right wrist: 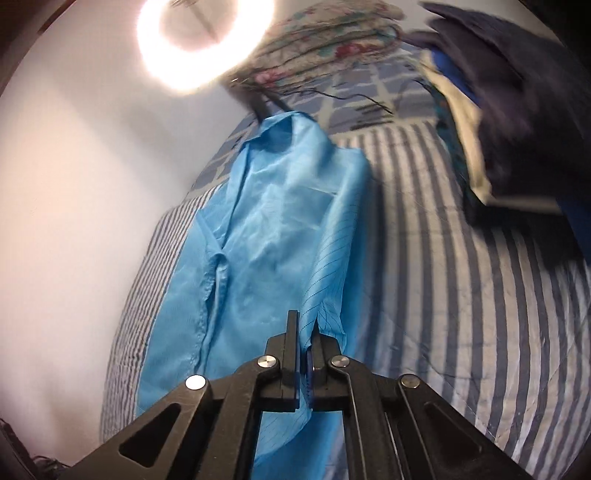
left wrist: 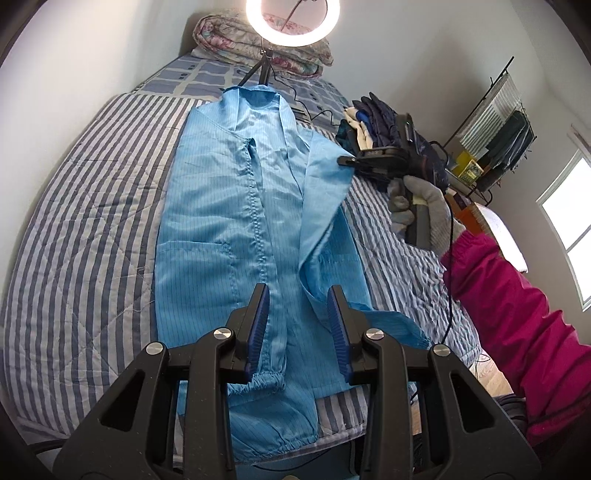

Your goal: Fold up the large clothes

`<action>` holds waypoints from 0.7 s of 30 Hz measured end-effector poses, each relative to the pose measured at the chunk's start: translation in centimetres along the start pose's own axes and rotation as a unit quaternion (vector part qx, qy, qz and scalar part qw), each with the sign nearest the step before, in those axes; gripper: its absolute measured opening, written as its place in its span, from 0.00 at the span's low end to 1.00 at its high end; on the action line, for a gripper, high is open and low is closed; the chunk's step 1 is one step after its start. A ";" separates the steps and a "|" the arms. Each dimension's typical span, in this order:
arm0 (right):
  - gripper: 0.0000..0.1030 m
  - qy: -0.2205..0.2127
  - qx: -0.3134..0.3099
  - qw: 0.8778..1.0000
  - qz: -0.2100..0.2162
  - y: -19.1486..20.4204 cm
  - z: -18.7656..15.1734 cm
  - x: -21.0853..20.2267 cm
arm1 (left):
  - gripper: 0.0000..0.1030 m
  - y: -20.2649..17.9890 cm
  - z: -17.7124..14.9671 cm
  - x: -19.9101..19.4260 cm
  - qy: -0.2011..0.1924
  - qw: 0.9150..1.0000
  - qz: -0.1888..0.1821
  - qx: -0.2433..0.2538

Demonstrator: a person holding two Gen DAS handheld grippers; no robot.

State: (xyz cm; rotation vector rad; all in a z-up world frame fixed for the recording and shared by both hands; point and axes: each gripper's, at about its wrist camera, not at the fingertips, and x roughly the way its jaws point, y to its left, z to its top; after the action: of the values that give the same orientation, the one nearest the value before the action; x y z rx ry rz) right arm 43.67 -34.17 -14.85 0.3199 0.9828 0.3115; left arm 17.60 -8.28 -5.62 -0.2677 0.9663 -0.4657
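A light blue coat (left wrist: 236, 206) lies lengthwise on the striped bed (left wrist: 92, 221), collar at the far end, front placket up. My left gripper (left wrist: 298, 288) hovers open over the coat's lower part; its blue pads (left wrist: 258, 325) touch no cloth. My right gripper (left wrist: 347, 160), held by a gloved hand (left wrist: 417, 206) with a pink sleeve, is shut on the coat's right side and lifts that edge off the bed. In the blurred right wrist view, the right gripper (right wrist: 306, 328) pinches a fold of the coat (right wrist: 258, 229) between its closed fingers.
A ring light (left wrist: 291, 22) on a tripod stands at the head of the bed before a folded floral quilt (left wrist: 229, 40). A pile of dark clothes (left wrist: 384, 125) sits on the bed's right side. A drying rack (left wrist: 495, 122) and a window (left wrist: 569, 221) are to the right.
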 end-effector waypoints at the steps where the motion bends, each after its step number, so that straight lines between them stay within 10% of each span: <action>1: 0.00 0.002 -0.010 1.000 -0.005 1.1 0.4 0.3 | 0.32 0.2 0.0 -0.2 -0.001 1.000 -0.001 -0.002; 14: 0.00 0.043 -0.026 0.999 -0.020 7.5 1.6 9.0 | 0.32 2.2 0.1 -2.5 -0.020 1.000 0.000 -0.023; 18: 0.38 0.055 -0.009 0.998 0.016 7.8 1.4 10.5 | 0.32 2.1 0.2 -2.6 -0.025 1.000 0.005 -0.017; 21: 0.38 0.043 -0.027 0.998 0.035 8.6 1.1 7.8 | 0.32 2.1 0.2 -2.8 -0.028 0.999 0.008 -0.017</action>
State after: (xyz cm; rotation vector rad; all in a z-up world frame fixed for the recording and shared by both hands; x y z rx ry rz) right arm 47.71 -23.36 -16.74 0.2944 1.0482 0.4187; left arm 16.96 -5.08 -4.39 -0.3011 0.9217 -0.4252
